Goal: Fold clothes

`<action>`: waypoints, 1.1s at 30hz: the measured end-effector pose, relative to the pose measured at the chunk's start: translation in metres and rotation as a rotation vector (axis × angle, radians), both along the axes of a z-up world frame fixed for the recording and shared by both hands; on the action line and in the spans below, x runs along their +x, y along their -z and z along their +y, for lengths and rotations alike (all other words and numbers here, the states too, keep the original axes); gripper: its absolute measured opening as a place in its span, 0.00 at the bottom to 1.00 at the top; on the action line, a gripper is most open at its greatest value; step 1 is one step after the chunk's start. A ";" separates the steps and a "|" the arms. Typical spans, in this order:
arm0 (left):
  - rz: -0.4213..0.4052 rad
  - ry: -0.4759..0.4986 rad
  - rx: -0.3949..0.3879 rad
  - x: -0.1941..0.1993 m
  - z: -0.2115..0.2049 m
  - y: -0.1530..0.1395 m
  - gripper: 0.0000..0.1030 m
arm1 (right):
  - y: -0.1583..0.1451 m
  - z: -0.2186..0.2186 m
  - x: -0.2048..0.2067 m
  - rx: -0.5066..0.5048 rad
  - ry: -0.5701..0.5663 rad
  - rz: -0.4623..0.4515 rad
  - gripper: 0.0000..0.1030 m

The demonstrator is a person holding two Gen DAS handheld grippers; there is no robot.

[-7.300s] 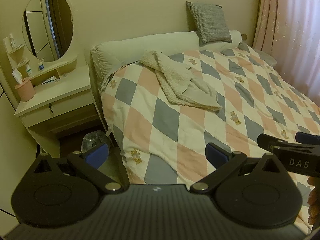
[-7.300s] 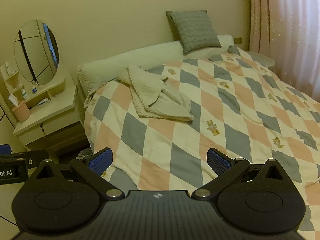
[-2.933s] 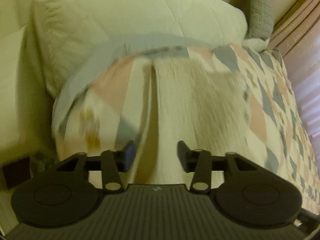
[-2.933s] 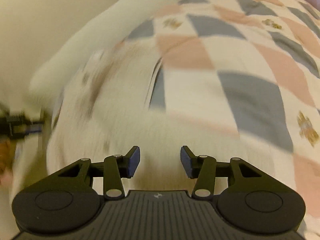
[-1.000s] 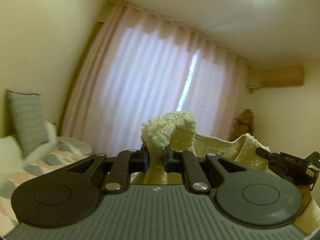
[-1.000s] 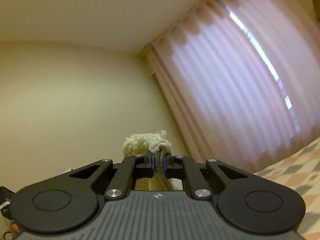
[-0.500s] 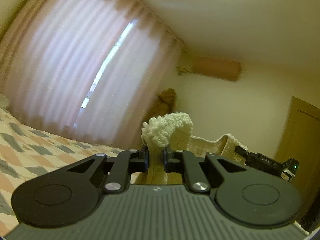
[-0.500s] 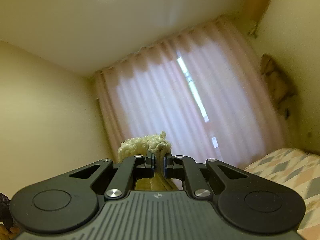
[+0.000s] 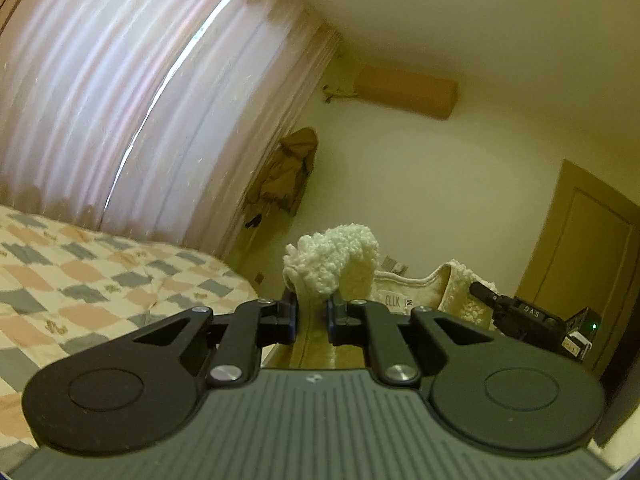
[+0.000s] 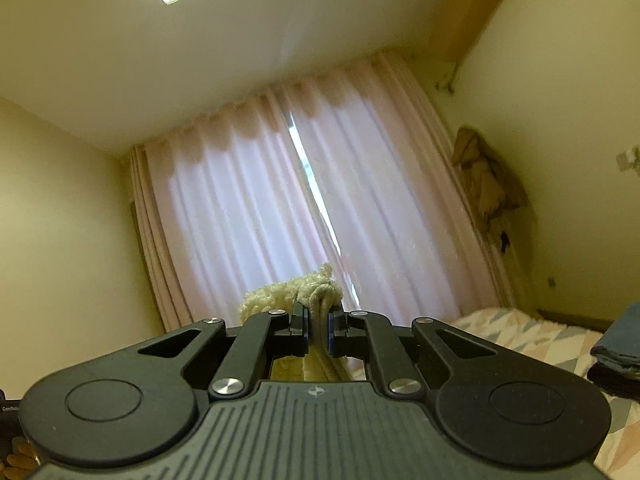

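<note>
A cream fleece garment is lifted in the air, its fluffy edge bunched above the fingers. My left gripper is shut on that edge. Its collar with a label stretches to the right toward my right gripper, seen from the side with a fleece fold at its tip. In the right wrist view my right gripper is shut on a bunched fold of the same garment. The rest of the garment hangs below, hidden behind the gripper bodies.
The bed with a checked quilt lies at the lower left, with pink curtains behind it. A brown coat hangs on the wall and a door stands at the right. Dark folded clothes rest on the bed.
Both grippers have kept hold of the fleece garment while swinging round: the views have turned from the curtains toward the coat, the far wall and the door.
</note>
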State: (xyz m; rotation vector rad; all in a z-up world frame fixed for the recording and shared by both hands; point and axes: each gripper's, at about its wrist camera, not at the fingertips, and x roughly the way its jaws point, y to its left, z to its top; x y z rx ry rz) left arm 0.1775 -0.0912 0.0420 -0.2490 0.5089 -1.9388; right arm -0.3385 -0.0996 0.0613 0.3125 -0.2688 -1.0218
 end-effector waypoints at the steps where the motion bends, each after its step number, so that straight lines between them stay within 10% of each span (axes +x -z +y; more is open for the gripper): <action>1: -0.007 -0.019 0.009 -0.007 -0.013 0.002 0.10 | 0.003 -0.020 -0.004 0.011 -0.014 0.007 0.09; 9: -0.073 -0.267 0.204 -0.037 -0.238 0.032 0.12 | 0.054 -0.292 0.019 0.261 -0.131 0.064 0.11; 12: -0.070 -0.356 0.382 -0.028 -0.344 0.073 0.21 | 0.090 -0.409 0.059 0.445 -0.113 0.199 0.40; 15: -0.068 -0.460 0.566 -0.015 -0.395 0.121 0.21 | 0.126 -0.470 0.085 0.554 -0.085 0.315 0.47; 19: -0.056 -0.518 0.705 -0.003 -0.373 0.176 0.23 | 0.178 -0.464 0.063 0.617 -0.142 0.284 0.73; 29: 0.007 -0.492 1.143 -0.053 -0.208 0.309 0.29 | 0.380 -0.324 -0.059 1.258 -0.007 0.251 0.65; 33: -0.194 -0.407 1.156 -0.092 -0.192 0.319 0.30 | 0.396 -0.282 -0.072 1.302 0.063 0.258 0.65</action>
